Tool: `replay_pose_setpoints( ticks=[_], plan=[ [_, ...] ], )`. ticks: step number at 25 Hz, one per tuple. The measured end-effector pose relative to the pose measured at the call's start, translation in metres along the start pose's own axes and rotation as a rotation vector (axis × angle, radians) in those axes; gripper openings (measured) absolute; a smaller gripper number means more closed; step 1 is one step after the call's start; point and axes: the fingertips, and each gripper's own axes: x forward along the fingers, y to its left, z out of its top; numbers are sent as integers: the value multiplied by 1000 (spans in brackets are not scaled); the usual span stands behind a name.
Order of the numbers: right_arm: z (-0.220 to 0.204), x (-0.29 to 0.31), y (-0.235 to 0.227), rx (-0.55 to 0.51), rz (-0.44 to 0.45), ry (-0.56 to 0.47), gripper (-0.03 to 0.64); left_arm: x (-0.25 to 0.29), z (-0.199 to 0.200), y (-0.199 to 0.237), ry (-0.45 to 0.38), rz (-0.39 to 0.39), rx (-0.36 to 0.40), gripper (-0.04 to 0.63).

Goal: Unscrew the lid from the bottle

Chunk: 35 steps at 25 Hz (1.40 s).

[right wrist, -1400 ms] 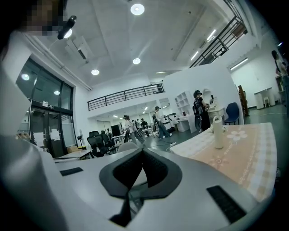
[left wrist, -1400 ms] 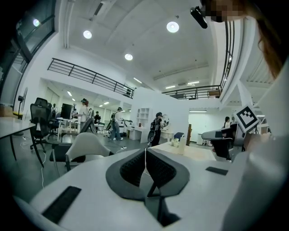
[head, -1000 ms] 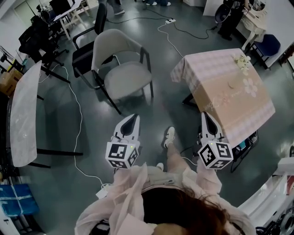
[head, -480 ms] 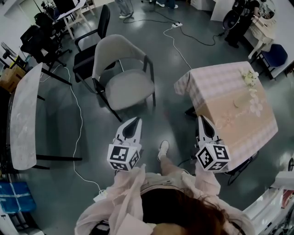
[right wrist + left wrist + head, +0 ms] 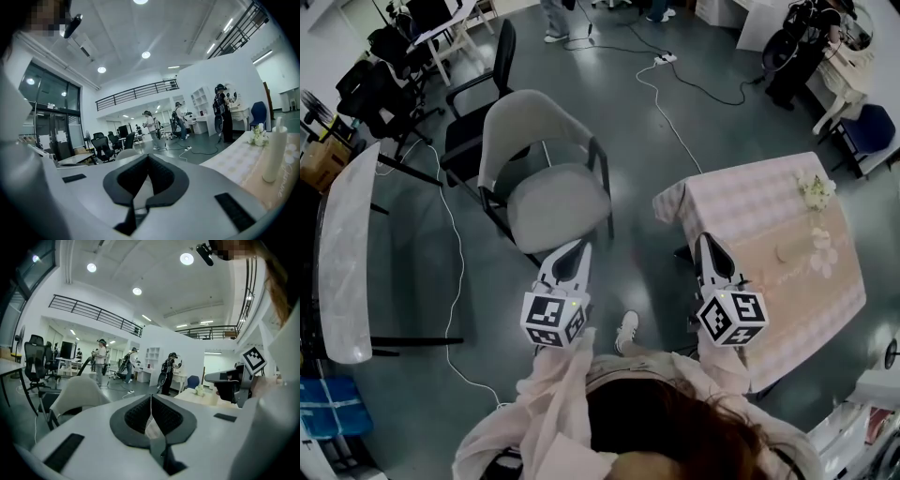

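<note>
White bottle (image 5: 273,152) is showing upright only in right gripper view, far right of our closed, empty right gripper (image 5: 148,158); left gripper (image 5: 151,398) closed too.

Empty tongs (image 5: 148,158) closed; white bottle (image 5: 274,152) stands upright on the table (image 5: 234,169).

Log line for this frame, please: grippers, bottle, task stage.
left gripper: jaws shut, empty | right gripper: jaws shut, empty | bottle: upright on table, untouched | stage: unscrewing not begun

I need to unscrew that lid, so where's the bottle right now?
The white bottle stands upright on the cloth-covered table, at the right edge of the right gripper view, just nearer than the flowers.
</note>
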Motion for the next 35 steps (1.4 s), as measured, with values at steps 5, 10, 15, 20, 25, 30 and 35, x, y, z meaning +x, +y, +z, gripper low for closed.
replay_pose_setpoints(
  ticks=[5,10,15,20,25,30,35],
  plan=[
    [20,34,-30,-9,5,-14,14,50,14,-1,-11,-15,2,32],
    [29,54,-59,1,-9,-23,14,91,18,-12,-8,-42,27,32],
    [28,52,-80,11,-36,-31,14,115,17,-25,6,-78,40,32],
    [24,49,-100,36,-79,-33,14,137,15,-40,27,-131,44,32],
    [22,50,-136,70,-160,-38,14,177,15,-58,49,-208,60,32],
    [36,67,-177,90,-258,-76,14,237,22,-70,65,-308,83,32],
    [53,81,-222,106,-386,-105,14,305,36,-84,94,-428,100,32]
  ],
)
